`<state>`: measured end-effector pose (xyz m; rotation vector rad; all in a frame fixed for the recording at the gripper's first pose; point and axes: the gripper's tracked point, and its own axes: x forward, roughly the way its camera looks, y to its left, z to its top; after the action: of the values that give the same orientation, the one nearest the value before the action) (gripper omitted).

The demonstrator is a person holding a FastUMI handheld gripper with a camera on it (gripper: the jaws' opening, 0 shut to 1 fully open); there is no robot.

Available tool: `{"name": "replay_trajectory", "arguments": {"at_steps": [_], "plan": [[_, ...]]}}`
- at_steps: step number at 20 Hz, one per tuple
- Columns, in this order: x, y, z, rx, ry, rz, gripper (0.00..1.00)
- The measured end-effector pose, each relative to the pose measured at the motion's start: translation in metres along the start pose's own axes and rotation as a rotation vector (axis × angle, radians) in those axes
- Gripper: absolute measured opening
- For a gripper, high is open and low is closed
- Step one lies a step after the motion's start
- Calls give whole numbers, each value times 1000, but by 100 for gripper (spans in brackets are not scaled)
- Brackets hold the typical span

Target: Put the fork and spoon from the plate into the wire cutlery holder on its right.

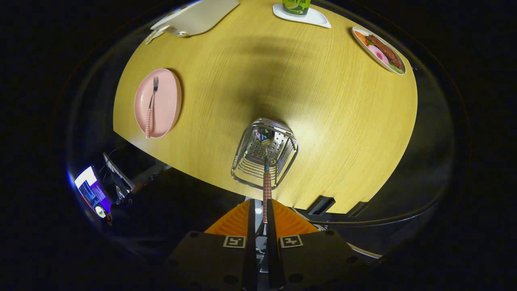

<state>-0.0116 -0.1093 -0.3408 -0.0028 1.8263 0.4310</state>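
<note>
Our gripper [264, 210] clamps the spoon [266, 184] by its handle, bowl inside the wire cutlery holder [264, 155]. The fork [151, 107] lies on the pink plate [165, 101].

The desk [331, 133] looks like matt, fine-grained wood. The cutlery holder [264, 153] is shiny chromed wire with a perforated metal floor. The pink plate [165, 101] looks smooth, slightly glossy; the fork [152, 97] on it has metal tines.

Gripper [264, 210] points down, fingers apparently pinched on a thin handle [266, 190]
</note>
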Motion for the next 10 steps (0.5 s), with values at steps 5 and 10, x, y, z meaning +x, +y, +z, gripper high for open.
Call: {"name": "replay_trajectory", "arguments": {"at_steps": [5, 10], "plan": [[-26, 55, 10, 5, -210, 111, 14], [-40, 137, 29, -53, -346, 231, 14]]}}
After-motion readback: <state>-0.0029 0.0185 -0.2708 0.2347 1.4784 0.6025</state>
